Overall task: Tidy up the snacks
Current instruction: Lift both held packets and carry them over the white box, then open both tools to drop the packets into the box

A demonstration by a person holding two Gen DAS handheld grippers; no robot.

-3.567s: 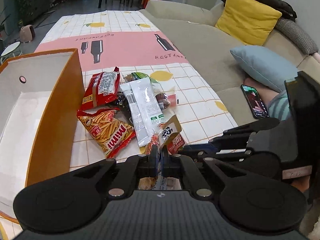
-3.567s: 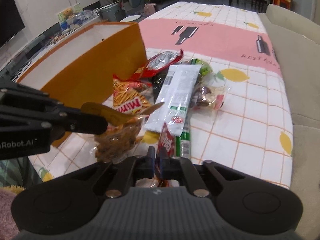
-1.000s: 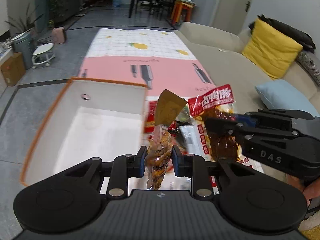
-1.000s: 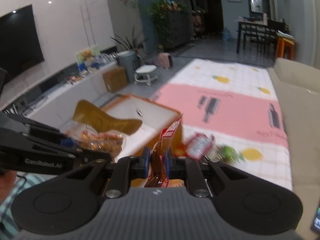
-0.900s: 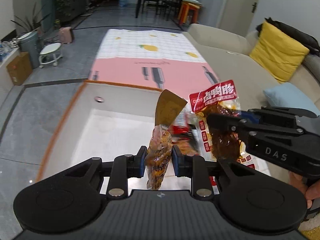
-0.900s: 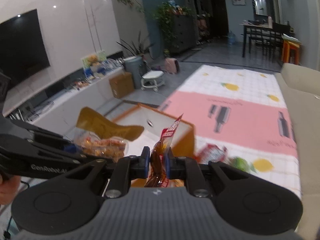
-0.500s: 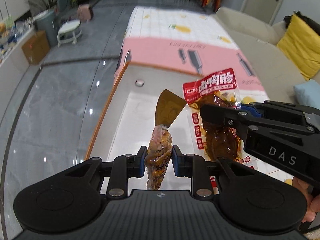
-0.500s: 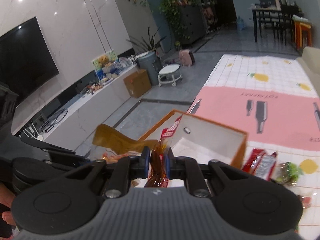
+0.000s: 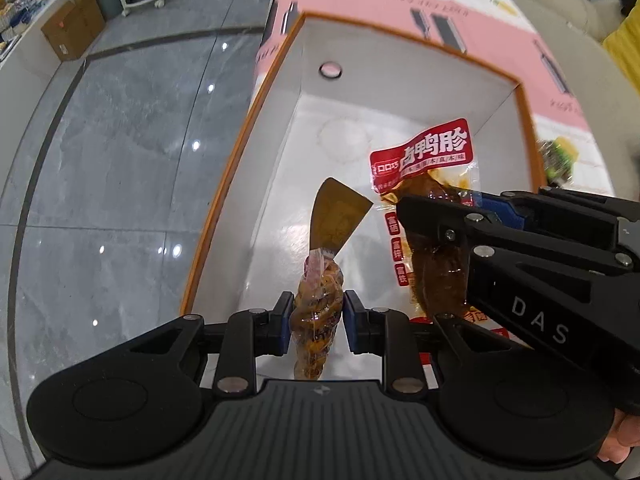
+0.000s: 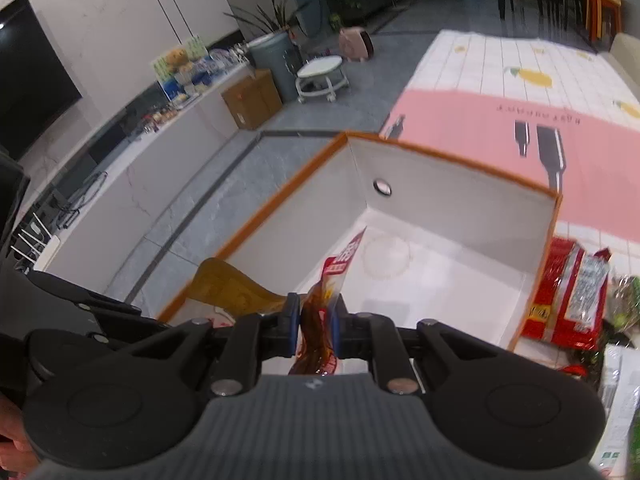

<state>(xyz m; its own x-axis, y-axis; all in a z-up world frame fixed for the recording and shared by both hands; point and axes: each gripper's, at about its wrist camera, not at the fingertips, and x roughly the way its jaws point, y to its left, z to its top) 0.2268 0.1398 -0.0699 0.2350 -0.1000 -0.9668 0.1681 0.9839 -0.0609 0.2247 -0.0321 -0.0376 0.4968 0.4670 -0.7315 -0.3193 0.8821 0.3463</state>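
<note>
Nothing in the white box (image 9: 400, 92) yet. Left gripper (image 9: 316, 322) clamped on a gold-topped snack bag (image 9: 320, 304), right gripper (image 10: 314, 326) on a red-topped snack pack (image 10: 320, 320). More packets (image 10: 568, 296) waiting outside on the tablecloth (image 10: 480, 112).

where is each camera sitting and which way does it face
Left wrist: on the left tool, looking down into the orange-rimmed box; its gold-topped packet and the right tool show.
Right wrist: on the right tool, facing the box and TV wall; its red-labelled packet shows.
Shared: box, both packets.

Checked tablecloth (image 10: 472, 120): carried orange-rimmed box (image 10: 554, 240) at centre; red snack bag (image 10: 568, 296) lay at box's three o'clock.
</note>
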